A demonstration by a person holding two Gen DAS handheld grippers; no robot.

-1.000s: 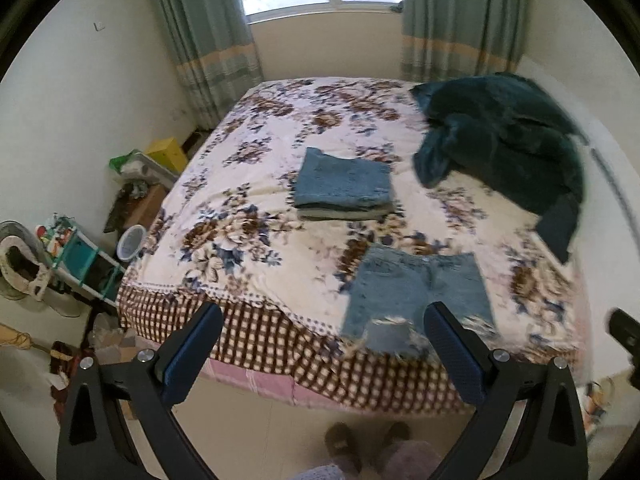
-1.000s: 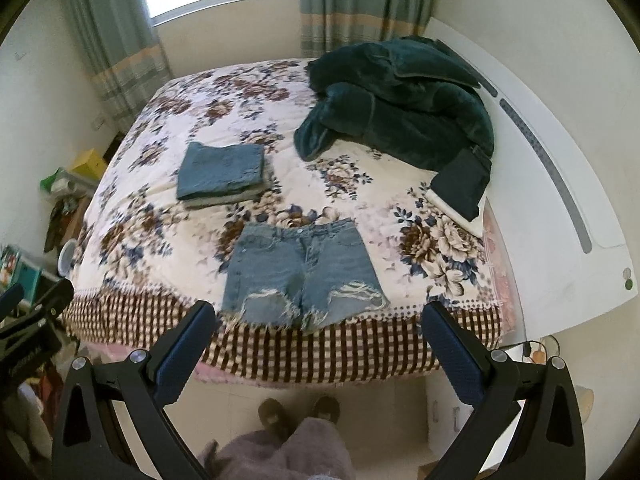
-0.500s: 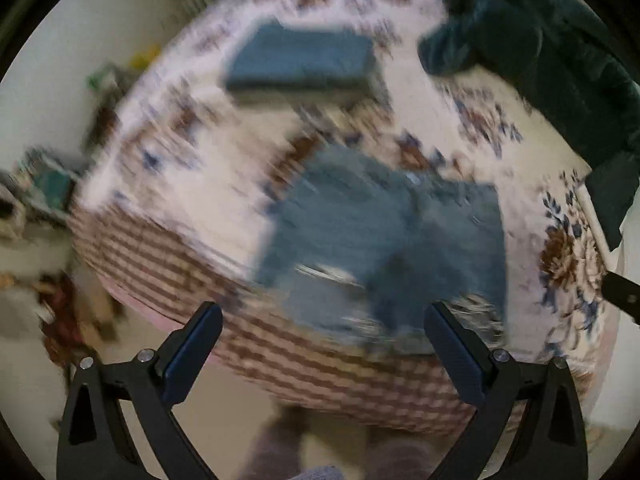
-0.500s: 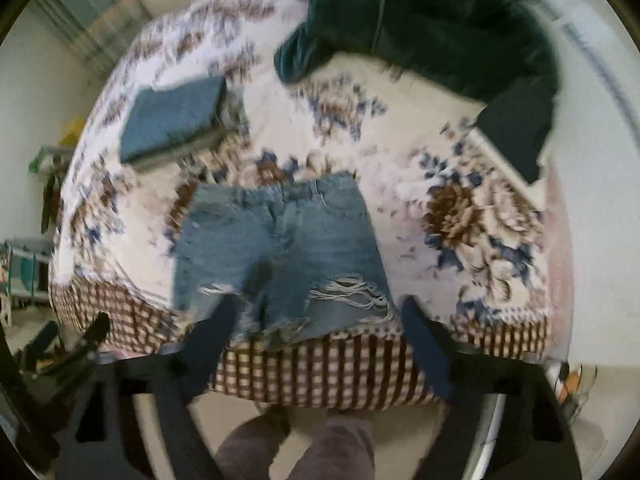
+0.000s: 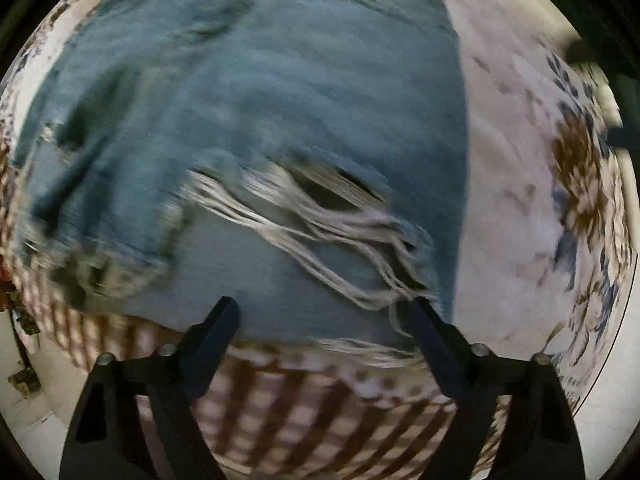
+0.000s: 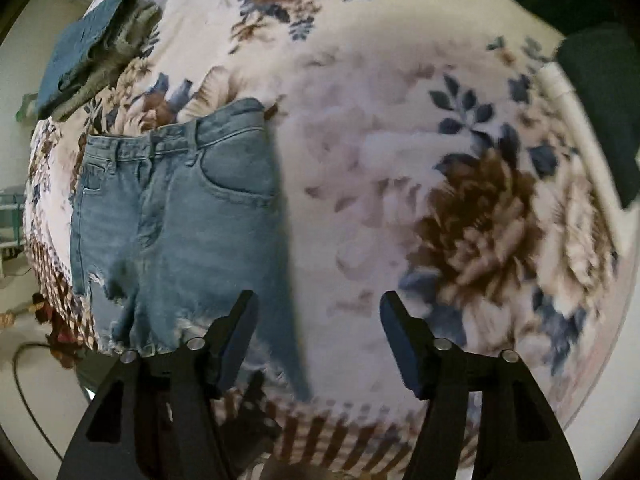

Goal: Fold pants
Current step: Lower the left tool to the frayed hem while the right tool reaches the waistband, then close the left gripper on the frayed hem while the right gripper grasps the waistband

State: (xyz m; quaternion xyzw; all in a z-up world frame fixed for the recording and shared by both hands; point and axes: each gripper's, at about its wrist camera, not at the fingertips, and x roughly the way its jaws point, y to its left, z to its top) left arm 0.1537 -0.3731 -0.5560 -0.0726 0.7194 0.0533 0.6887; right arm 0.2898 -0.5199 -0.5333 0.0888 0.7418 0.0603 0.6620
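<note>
Light blue denim shorts [image 5: 256, 112] with frayed, ripped hems lie flat on the floral bedspread [image 5: 520, 184] at the bed's near edge. My left gripper [image 5: 324, 308] is open and hovers close over the hem of the right leg, holding nothing. In the right wrist view the shorts [image 6: 176, 216] lie to the left, waistband away from me. My right gripper [image 6: 318, 304] is open and empty, close above the bedspread [image 6: 400, 160] just right of the shorts' right edge.
A stack of folded jeans [image 6: 88, 44] lies farther back on the left of the bed. A dark green blanket [image 6: 600, 72] sits at the right. The checked bed skirt [image 5: 304, 400] hangs below the near edge, with floor beneath.
Both grippers have dropped from a high, wide view of the room to close above the bed, the left over the shorts' hem, the right beside the shorts. Both have stayed open.
</note>
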